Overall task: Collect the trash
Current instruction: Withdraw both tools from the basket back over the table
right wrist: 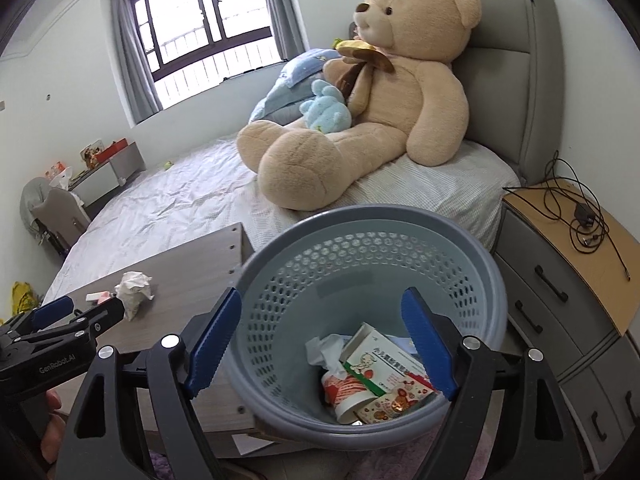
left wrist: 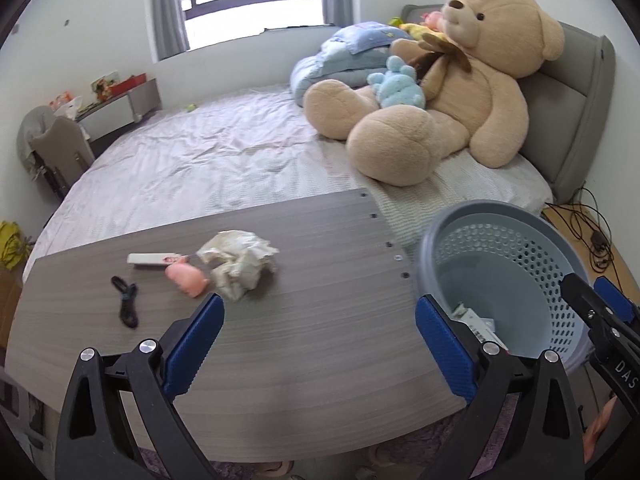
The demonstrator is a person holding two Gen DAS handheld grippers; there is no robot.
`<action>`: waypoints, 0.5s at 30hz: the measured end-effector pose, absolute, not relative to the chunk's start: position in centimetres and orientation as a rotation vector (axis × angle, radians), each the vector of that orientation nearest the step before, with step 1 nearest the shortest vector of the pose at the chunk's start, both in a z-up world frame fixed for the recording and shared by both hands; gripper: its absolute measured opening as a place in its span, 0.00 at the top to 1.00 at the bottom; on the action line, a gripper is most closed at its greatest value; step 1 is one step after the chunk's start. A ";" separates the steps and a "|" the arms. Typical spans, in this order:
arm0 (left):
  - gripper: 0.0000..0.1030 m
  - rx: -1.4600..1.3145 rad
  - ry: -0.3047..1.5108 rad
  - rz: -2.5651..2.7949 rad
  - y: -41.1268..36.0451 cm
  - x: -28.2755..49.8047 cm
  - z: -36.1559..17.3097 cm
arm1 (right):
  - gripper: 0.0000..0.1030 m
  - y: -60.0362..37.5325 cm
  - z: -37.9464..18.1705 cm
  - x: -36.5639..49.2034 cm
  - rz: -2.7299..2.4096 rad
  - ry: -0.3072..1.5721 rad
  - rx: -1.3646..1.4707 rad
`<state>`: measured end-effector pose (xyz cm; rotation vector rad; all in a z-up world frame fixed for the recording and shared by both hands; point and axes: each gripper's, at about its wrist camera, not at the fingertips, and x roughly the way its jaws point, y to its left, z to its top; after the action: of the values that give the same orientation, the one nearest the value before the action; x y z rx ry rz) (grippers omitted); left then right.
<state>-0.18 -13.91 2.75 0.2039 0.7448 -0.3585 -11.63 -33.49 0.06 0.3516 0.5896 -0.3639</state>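
A crumpled white tissue (left wrist: 238,264) lies on the grey wood table (left wrist: 320,360), ahead of my left gripper (left wrist: 320,320) and slightly left of its centre. That gripper hovers over the table, open, with nothing between its blue pads. A blue-grey perforated basket (right wrist: 360,216) stands off the table's right end. It holds trash (right wrist: 372,372): printed boxes, a paper cup and a tissue. My right gripper (right wrist: 320,300) is open above the basket's mouth and holds nothing. The basket (left wrist: 480,210) and right gripper (left wrist: 592,292) show at the right of the left wrist view. The tissue (right wrist: 134,292) and left gripper (right wrist: 88,308) show at the left of the right wrist view.
Beside the tissue lie a pink toy (left wrist: 188,278), a white flat stick (left wrist: 150,259) and a black hair tie (left wrist: 126,304). Behind the table is a bed (left wrist: 200,160) with a big teddy bear (left wrist: 460,92). A nightstand (right wrist: 568,248) with cables stands right of the basket.
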 end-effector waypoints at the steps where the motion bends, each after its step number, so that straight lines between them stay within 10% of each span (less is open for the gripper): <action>1: 0.07 0.198 0.740 -0.339 -13.1 -0.2 2.8 | 0.23 -32.9 0.3 -11.4 -0.356 0.585 0.344; 15: 0.06 0.096 0.748 -0.118 -2.6 1.5 2.1 | 0.22 -25.3 0.8 -7.0 -0.224 0.583 0.240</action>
<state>1.50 -2.57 2.13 0.0965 0.7476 -0.1177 -7.01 -25.30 0.85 0.2399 0.5834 -0.2239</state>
